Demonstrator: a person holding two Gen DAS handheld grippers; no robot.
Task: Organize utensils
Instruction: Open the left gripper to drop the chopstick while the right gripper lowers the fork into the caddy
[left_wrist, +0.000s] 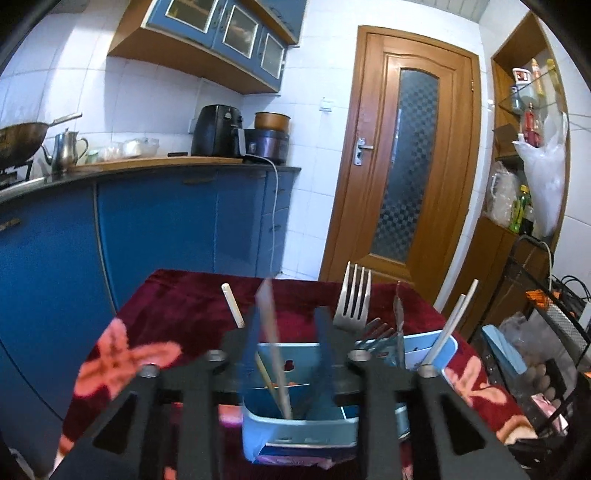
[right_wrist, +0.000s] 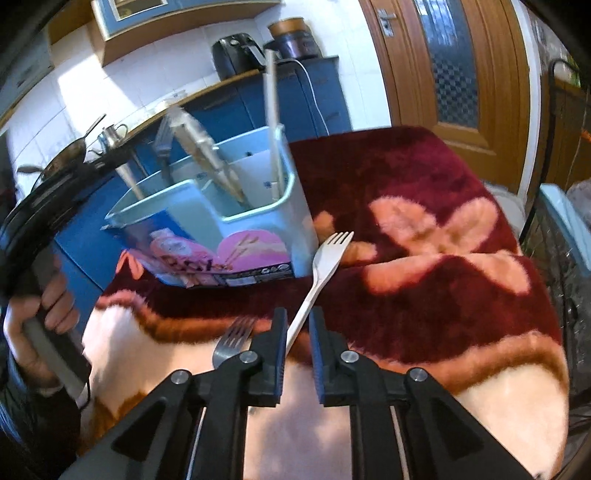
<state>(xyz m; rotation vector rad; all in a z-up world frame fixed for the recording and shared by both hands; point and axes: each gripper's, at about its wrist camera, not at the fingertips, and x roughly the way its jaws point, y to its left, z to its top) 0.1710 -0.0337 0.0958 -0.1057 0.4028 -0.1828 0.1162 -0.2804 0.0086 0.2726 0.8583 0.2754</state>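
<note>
Red floral cloth (right_wrist: 424, 177), white fork (right_wrist: 325, 266) lying tines away toward holder (right_wrist: 258, 229), handle between parted right tongs (right_wrist: 297, 332), left tongs (left_wrist: 288, 332) released.

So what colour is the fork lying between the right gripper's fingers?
White, or pale cream: the fork shows best in the right wrist view.

Plush fuzzy cloth (right_wrist: 424, 177), glossy white plastic fork (right_wrist: 325, 266), shiny metal fork (right_wrist: 229, 343), smooth plastic caddy (right_wrist: 258, 206)

Maroon pink-flowered cloth (right_wrist: 424, 177), pale-blue holder (right_wrist: 258, 214)
</note>
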